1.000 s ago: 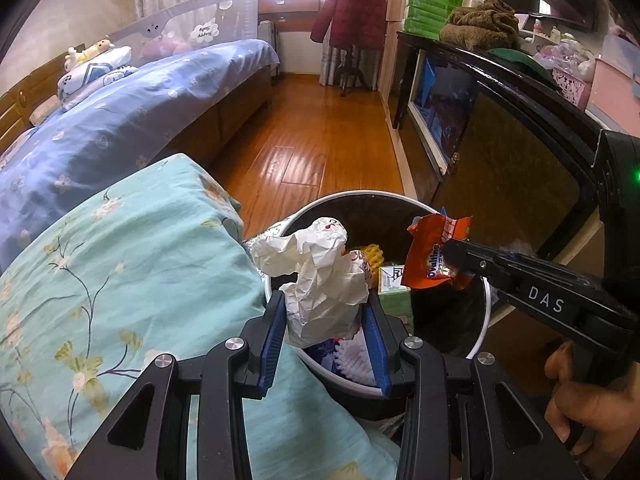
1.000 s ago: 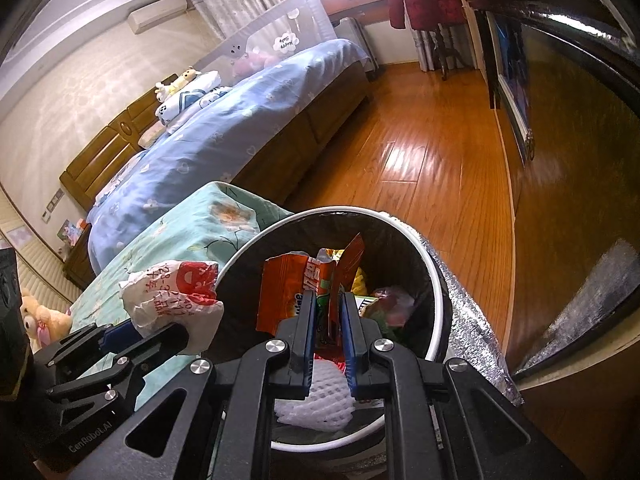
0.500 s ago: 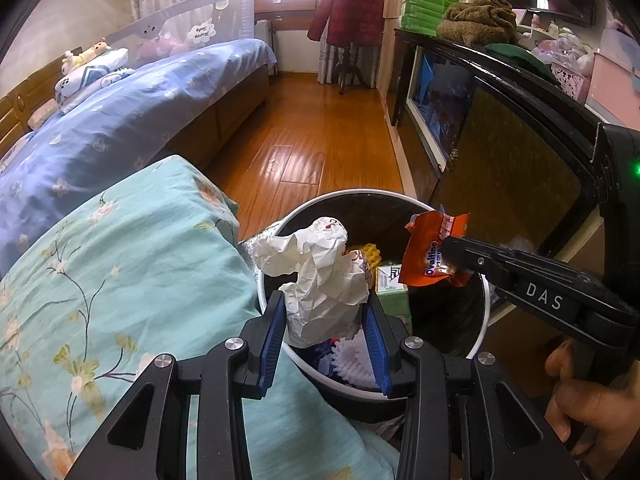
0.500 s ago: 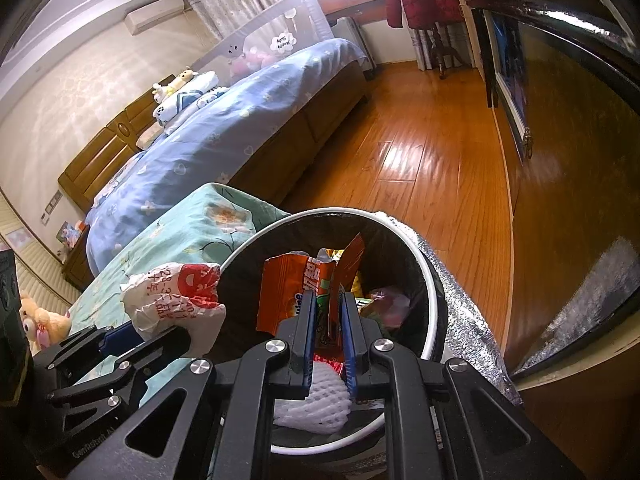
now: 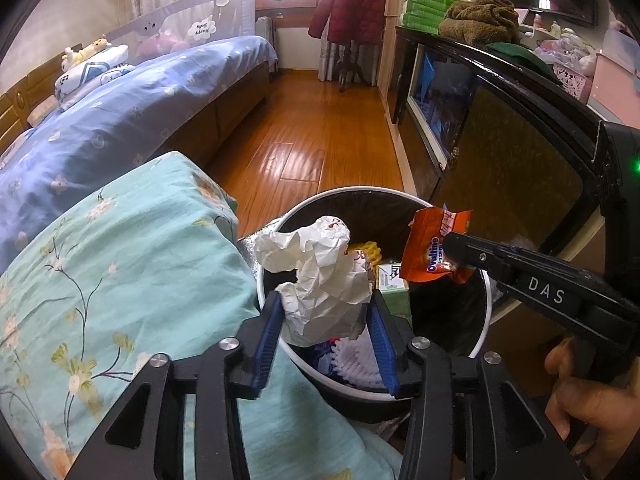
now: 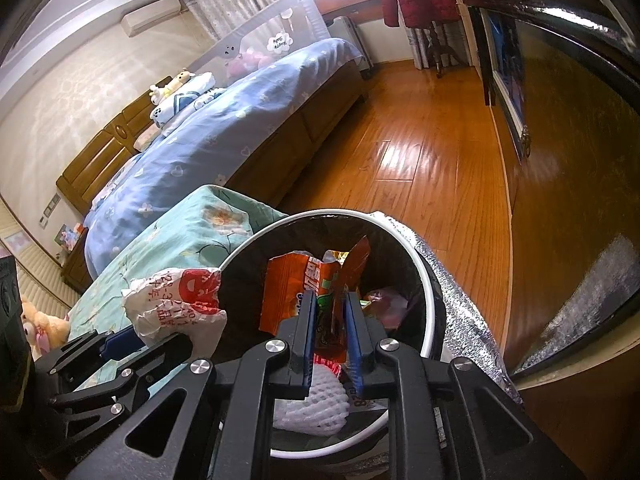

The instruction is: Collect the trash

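A round trash bin (image 5: 486, 312) with a white rim and black liner stands on the floor beside the bed; it also shows in the right wrist view (image 6: 424, 280). My left gripper (image 5: 325, 312) is shut on a crumpled white paper ball (image 5: 320, 276), held over the bin's near-left rim. My right gripper (image 6: 329, 316) is shut on an orange snack wrapper (image 6: 288, 292), held over the bin's opening. The wrapper (image 5: 430, 250) and right gripper (image 5: 452, 246) also show in the left wrist view. The paper ball (image 6: 176, 300) shows in the right wrist view. Trash lies inside the bin.
A teal floral quilt (image 5: 104, 280) lies against the bin's left side, with the blue bed (image 5: 120, 120) behind. A dark cabinet (image 5: 500, 152) stands right of the bin. Wood floor (image 5: 320, 128) runs toward a coat stand (image 5: 352, 8). Silver foil (image 6: 468, 304) wraps the bin's outside.
Both grippers keep their hold and have barely shifted over the bin; the view has edged slightly forward.
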